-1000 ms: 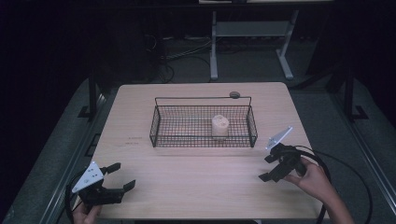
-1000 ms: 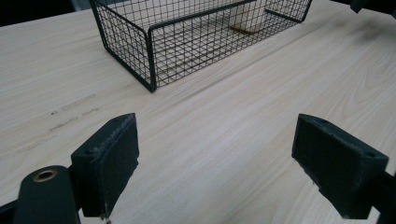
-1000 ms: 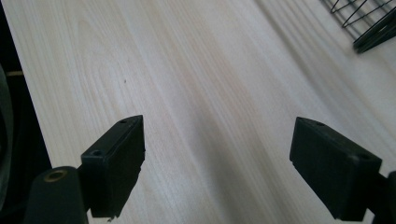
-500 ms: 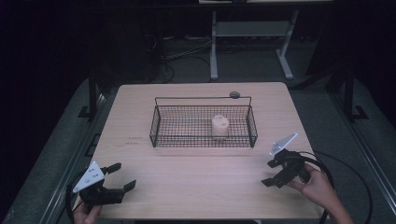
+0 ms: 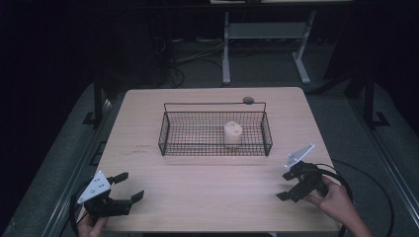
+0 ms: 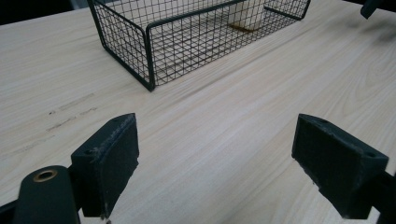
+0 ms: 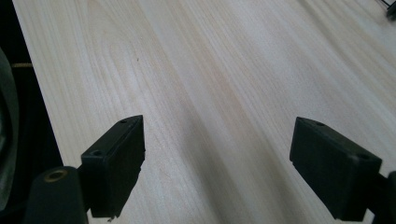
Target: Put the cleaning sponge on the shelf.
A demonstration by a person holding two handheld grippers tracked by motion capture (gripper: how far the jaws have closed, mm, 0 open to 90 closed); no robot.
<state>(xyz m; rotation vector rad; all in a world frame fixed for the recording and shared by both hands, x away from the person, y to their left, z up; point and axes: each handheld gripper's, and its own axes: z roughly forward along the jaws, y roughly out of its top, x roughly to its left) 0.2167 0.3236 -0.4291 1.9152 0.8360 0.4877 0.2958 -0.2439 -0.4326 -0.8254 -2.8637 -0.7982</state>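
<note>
A pale wooden desk (image 5: 212, 197) stands in a dark room above a grey floor (image 5: 257, 59). Mid-desk, a wire basket (image 5: 168, 133) holds one cream cup (image 5: 232, 134). Left gripper (image 5: 127, 185) and right gripper (image 5: 285, 185) hover near the front corners, fingers apart, holding nothing.

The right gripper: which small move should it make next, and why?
Probably turn the right gripper toward the wire basket. Its jaws stand open and empty over bare table, pointing away from the pale cylinder, the one loose thing, which stands inside the basket near its right end.
</note>
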